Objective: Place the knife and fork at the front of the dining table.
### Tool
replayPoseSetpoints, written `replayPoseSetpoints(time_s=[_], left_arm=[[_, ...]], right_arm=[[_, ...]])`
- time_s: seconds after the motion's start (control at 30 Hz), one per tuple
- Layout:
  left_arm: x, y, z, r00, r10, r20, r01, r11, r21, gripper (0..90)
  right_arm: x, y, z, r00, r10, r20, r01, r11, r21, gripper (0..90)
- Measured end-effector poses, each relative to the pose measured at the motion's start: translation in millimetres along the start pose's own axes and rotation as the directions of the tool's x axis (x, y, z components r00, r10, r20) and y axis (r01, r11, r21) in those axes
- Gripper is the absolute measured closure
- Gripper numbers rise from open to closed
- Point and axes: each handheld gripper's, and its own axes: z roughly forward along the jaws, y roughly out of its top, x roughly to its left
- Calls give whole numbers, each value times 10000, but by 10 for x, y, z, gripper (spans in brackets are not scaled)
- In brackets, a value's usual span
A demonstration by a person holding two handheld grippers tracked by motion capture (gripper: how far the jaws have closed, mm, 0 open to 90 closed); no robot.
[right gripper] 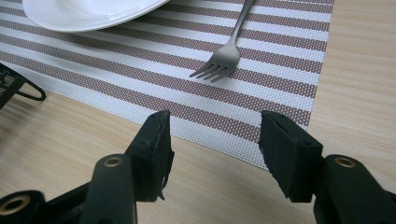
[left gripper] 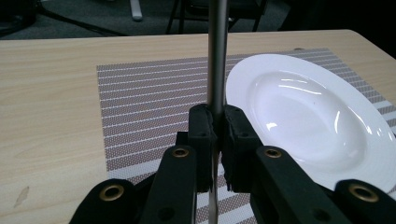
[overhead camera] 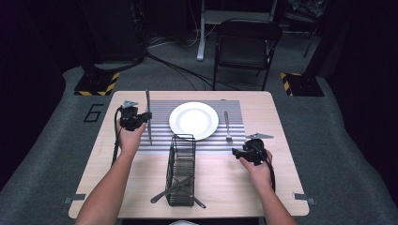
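On the placemat (overhead camera: 197,123): one plate (overhead camera: 193,120), one fork (overhead camera: 227,126), probably one gripped knife (overhead camera: 148,117).

My black left gripper (left gripper: 217,135) clamps a plain silver metal knife (left gripper: 216,56). Beside it sits a glossy round white plate (left gripper: 322,116) on a brown-and-white striped woven placemat (left gripper: 149,102), over a pale wood-grain table (left gripper: 46,93).

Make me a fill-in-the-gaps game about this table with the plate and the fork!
1. The left gripper holds a ____ upright.
2. The fork lies on the striped ____.
3. The plate is coloured ____.
4. The right gripper's fingers are ____, gripping nothing.

Missing words: knife; placemat; white; open
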Motion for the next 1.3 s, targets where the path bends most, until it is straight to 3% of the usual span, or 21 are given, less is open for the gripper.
replayPoseSetpoints(time_s=[0.17,0.5,0.6,0.93,1.07,1.3], left_arm=[[40,10,78,9990,-446,-60,447,9990,49,827],[-51,55,243,9989,-463,-111,465,9988,156,827],[-56,36,313,9956,-936,-39,937,9956,102,827],[-65,-54,521,9886,-1388,-580,1421,9883,562,826],[-97,-63,557,9910,-1079,-792,1133,9913,665,826],[-104,-93,648,9824,-1201,-1431,1337,9870,893,826]], right_arm=[[-1,-1,6,10000,-2,-16,2,10000,11,433],[-49,-9,16,10000,35,-39,-35,10000,13,433],[-48,-10,16,9999,98,-33,-98,9999,35,433],[-57,-9,24,9999,125,-72,-124,9999,6,433],[-68,-8,25,9998,193,-92,-192,9998,63,433],[-70,-4,22,9999,56,-86,-56,10000,-22,433]])
